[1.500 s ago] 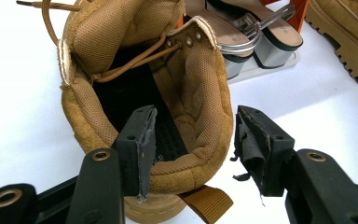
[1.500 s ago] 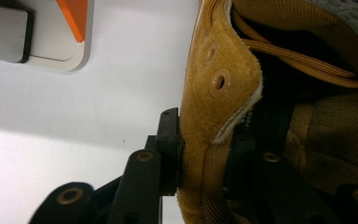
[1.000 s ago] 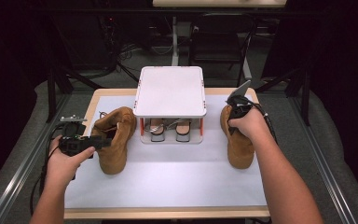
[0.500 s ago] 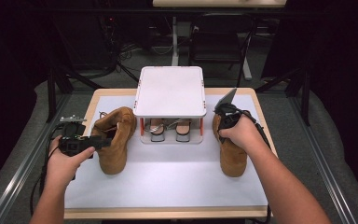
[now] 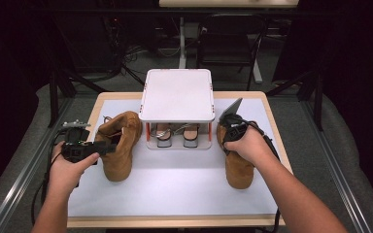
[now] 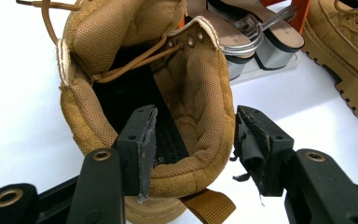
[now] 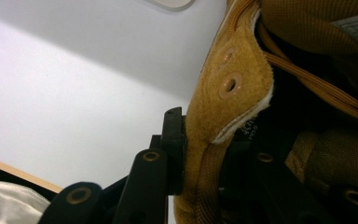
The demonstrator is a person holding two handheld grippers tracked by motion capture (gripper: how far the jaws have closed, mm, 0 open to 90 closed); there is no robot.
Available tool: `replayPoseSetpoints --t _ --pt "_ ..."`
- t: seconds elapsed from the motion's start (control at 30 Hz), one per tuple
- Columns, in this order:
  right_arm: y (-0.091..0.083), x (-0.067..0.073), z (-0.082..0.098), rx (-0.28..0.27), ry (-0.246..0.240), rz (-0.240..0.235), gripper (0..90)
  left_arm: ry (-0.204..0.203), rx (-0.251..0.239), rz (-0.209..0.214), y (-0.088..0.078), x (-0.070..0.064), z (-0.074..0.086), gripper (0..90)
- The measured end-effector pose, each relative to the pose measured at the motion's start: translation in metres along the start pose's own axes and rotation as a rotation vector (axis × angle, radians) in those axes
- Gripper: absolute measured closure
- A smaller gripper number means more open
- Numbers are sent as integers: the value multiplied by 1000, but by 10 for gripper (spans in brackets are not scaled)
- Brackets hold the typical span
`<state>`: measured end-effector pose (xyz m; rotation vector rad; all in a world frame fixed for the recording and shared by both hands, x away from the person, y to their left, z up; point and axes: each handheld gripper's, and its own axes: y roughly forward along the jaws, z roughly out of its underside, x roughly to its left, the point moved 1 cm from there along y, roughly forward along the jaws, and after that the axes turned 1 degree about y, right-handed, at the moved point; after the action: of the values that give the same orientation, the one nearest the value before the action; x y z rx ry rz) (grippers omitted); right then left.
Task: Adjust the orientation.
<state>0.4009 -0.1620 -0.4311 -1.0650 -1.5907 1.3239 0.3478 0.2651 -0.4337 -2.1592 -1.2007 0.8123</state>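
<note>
two boots sit near the table's side edges.

Both forearms are bare, with no sleeves in the high view. The left gripper is black, with small green lights on its body, a grey metal fitting at its rear and a black cable trailing from it. The right gripper is black, carrying a grey three-cornered plate on top and a black cable. Jaws are black with round brass-coloured rivets; the left gripper's pads are frayed.
</note>
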Motion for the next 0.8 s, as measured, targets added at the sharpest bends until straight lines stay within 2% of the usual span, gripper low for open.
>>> replayPoseSetpoints --t 0.03,0.13,0.2,0.37,0.47,0.57,0.7,0.73,0.77,0.8 --pt "1 0 0 -10 14 -2 738 0 0 0 0 0 0 489" --pt "0 0 0 -8 13 -5 683 0 -2 2 0 0 0 488" --pt "-2 0 0 -16 29 -25 653 -1 -4 3 0 1 0 489" --pt "-6 -1 1 -18 33 -30 641 -3 -4 4 -1 1 1 489" --pt "-10 0 2 -39 48 -36 635 -2 -4 4 -1 1 1 489" --pt "-16 0 3 -35 28 -25 629 -2 -5 5 -1 1 1 489" --pt "-23 2 6 -50 27 -18 620 3 5 0 0 -1 0 484" --pt "-26 1 6 -38 17 -22 618 -4 5 13 0 -1 -1 480" --pt "-28 2 8 -56 31 -26 615 -7 6 18 1 -2 -1 472" --pt "-31 0 8 -46 14 -30 613 -6 15 21 2 -1 -1 469"
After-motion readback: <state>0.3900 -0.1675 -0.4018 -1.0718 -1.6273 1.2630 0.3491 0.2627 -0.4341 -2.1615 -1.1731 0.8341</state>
